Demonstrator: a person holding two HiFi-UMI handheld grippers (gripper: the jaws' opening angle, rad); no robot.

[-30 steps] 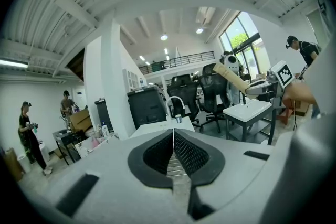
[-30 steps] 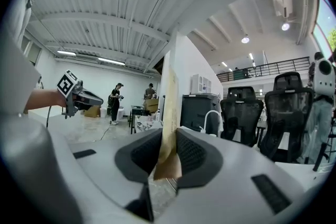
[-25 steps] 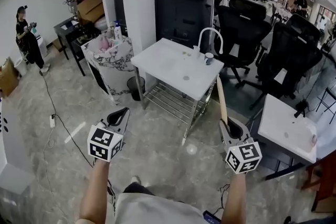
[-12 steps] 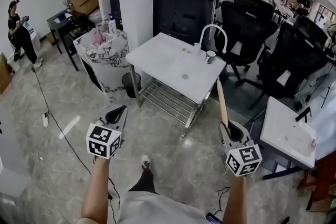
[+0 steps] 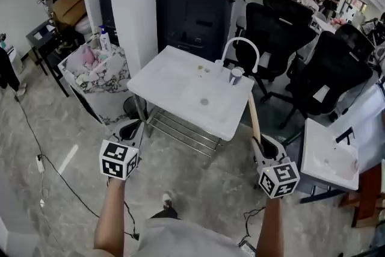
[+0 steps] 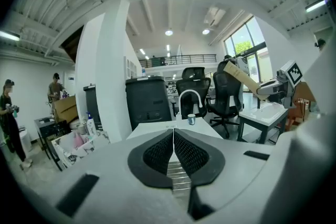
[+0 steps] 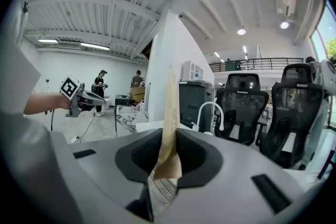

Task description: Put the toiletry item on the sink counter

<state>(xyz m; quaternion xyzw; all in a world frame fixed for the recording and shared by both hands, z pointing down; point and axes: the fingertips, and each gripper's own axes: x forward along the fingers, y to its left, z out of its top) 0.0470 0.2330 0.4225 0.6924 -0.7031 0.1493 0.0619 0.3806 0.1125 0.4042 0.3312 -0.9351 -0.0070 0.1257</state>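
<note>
Walking in with the toiletry item (image 5: 253, 118), a long, flat, tan-wrapped stick. My right gripper (image 5: 263, 146) has its jaws clamped on the bottom end, and the rest stands up past the tips, pointing toward the white sink desk (image 5: 170, 86). On my left gripper (image 5: 130, 128) the jaws are pressed together with nothing between them. The desk is well apart from both grippers, with bare floor between. My read: hold the squeeze steady, because gripping one end lets the free end swing. I'd aim for the bare top, clear of the faucet (image 5: 241, 45) and the cup (image 5: 236, 74), then lay the stick down flat before parting the jaws.
</note>
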